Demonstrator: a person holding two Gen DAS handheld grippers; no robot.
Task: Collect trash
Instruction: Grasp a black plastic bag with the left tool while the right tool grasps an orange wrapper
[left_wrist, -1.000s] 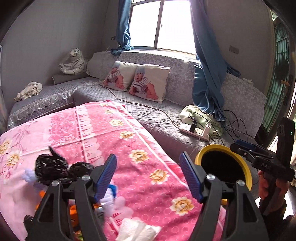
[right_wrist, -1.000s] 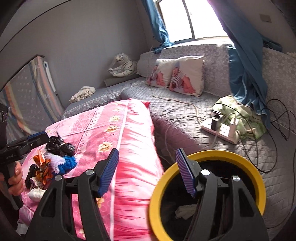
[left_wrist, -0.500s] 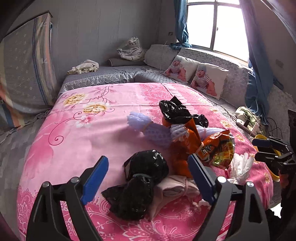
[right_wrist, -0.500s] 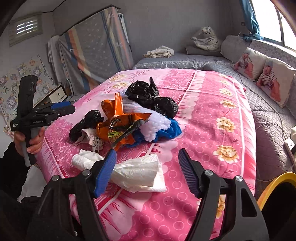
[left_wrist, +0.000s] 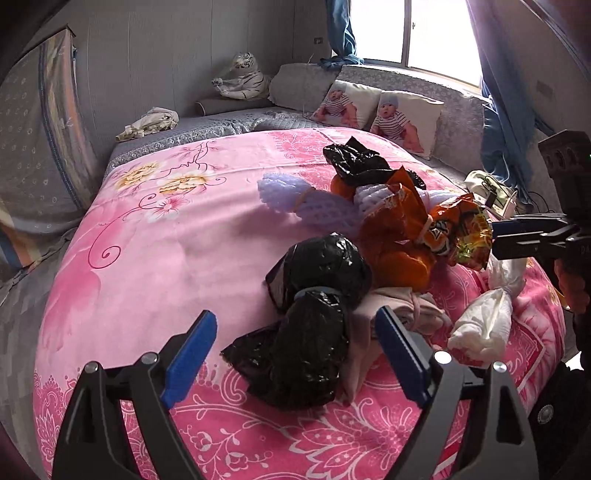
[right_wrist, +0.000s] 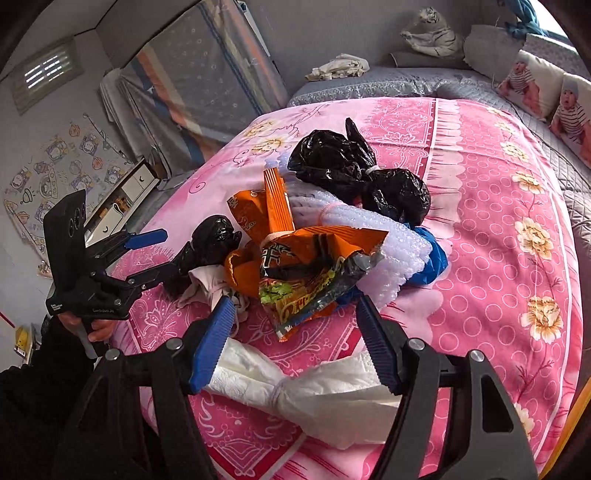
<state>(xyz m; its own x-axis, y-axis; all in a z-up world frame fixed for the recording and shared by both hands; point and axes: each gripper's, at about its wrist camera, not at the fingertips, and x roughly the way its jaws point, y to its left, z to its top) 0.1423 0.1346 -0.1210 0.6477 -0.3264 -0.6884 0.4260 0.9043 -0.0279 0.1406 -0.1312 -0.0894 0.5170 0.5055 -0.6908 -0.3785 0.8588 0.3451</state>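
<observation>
A pile of trash lies on the pink flowered bedspread (left_wrist: 147, 258). In it are a tied black bag (left_wrist: 321, 269), an orange snack wrapper (left_wrist: 436, 229), white foam netting (left_wrist: 310, 203), a second black bag (left_wrist: 354, 158) and a twisted white paper bundle (left_wrist: 484, 325). My left gripper (left_wrist: 293, 328) is open, its blue pads on either side of the near black bag without pressing on it. My right gripper (right_wrist: 295, 306) is open just above the white paper bundle (right_wrist: 332, 398), facing the orange wrapper (right_wrist: 295, 258). Each gripper shows in the other's view: the left gripper (right_wrist: 144, 254) and the right gripper (left_wrist: 517, 236).
A grey sofa (left_wrist: 406, 81) with two baby-print cushions (left_wrist: 402, 118) runs behind the bed under the window. A toy tiger (left_wrist: 243, 77) sits in the far corner. A folded mattress (right_wrist: 207, 85) leans against the wall. A yellow bin rim (right_wrist: 576, 424) shows at the right edge.
Both grippers swung away from the yellow bin and sofa to the trash pile, then closed in on it. The left jaws widened around the near black bag.
</observation>
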